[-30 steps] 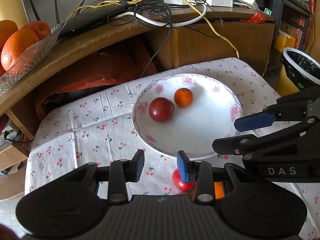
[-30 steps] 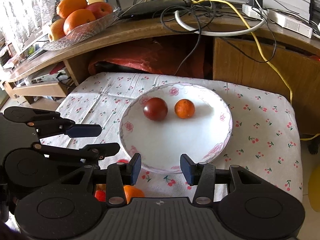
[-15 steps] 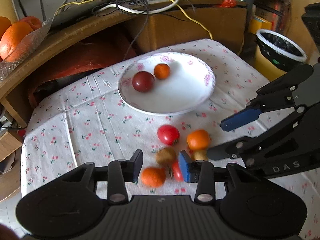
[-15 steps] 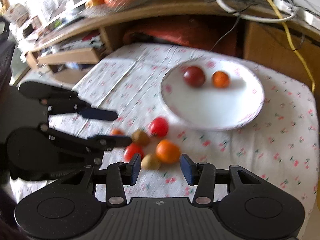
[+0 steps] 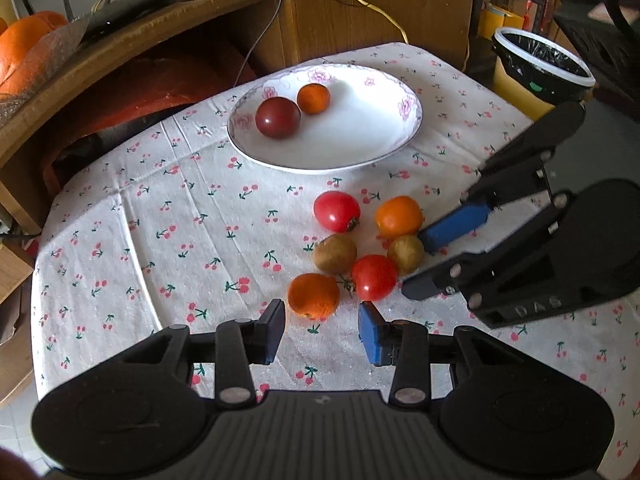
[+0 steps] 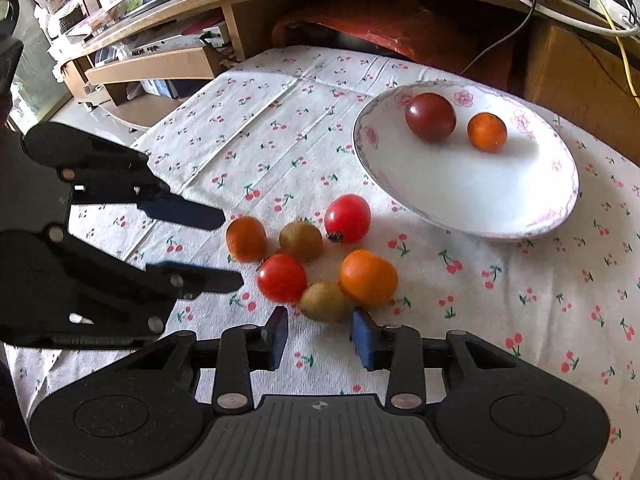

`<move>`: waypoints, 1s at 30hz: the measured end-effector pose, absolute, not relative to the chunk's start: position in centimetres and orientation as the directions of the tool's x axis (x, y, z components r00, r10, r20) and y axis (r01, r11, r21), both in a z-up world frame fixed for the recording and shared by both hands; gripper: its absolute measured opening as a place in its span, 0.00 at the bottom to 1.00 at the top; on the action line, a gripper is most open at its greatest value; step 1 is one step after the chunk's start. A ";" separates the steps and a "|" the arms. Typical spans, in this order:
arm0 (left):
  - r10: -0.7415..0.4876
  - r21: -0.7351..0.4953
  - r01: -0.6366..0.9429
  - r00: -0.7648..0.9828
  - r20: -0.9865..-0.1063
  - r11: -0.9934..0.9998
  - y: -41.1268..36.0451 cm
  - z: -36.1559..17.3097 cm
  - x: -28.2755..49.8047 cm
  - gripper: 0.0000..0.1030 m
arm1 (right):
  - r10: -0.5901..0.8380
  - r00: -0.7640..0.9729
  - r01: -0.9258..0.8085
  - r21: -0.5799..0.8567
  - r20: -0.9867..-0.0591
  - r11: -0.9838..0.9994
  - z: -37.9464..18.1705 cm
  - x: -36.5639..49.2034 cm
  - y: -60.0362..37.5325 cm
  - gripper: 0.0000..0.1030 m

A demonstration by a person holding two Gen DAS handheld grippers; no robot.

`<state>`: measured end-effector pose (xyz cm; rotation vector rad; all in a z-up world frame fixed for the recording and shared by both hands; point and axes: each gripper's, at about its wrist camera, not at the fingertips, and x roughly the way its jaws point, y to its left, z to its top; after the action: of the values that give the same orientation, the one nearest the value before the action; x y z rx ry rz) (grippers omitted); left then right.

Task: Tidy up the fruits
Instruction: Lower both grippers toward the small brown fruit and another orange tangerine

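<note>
Left wrist view: both tongs, left tongs [image 5: 322, 330] and right tongs [image 5: 434, 258], hang released, flanking six loose fruits [image 5: 362, 248] mid-worktop, plate [image 5: 400, 142] awaiting toward the far edge.

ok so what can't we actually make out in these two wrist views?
- Glass dish of oranges on the wooden shelf: cut by the left wrist view's left edge; only its base shows in the right wrist view.
- Black-lined bin: contents hidden by its rim.
- Brown fruits on the cherry-print cloth: type unclear.

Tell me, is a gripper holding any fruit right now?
No. The left gripper and right gripper are both open and empty; the fruit lies loose on the cloth.
</note>
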<state>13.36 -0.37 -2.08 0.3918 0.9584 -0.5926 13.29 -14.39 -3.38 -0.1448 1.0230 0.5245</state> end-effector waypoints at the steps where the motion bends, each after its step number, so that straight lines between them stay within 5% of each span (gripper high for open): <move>1: -0.295 0.055 0.631 0.437 -0.850 0.774 -0.3 -2.2 13.4 0.46 | 0.353 0.411 -0.483 0.127 -0.841 0.866 -3.4 13.3 -14.3 0.29; 30: -0.330 0.022 0.655 0.408 -0.852 0.755 0.0 -2.6 13.4 0.38 | 0.372 0.368 -0.524 0.140 -0.852 0.840 -2.9 11.9 -14.3 0.21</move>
<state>13.45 0.01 -2.57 0.3823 0.9662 -0.6400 11.91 -14.35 -2.95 -0.1647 1.0460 0.5788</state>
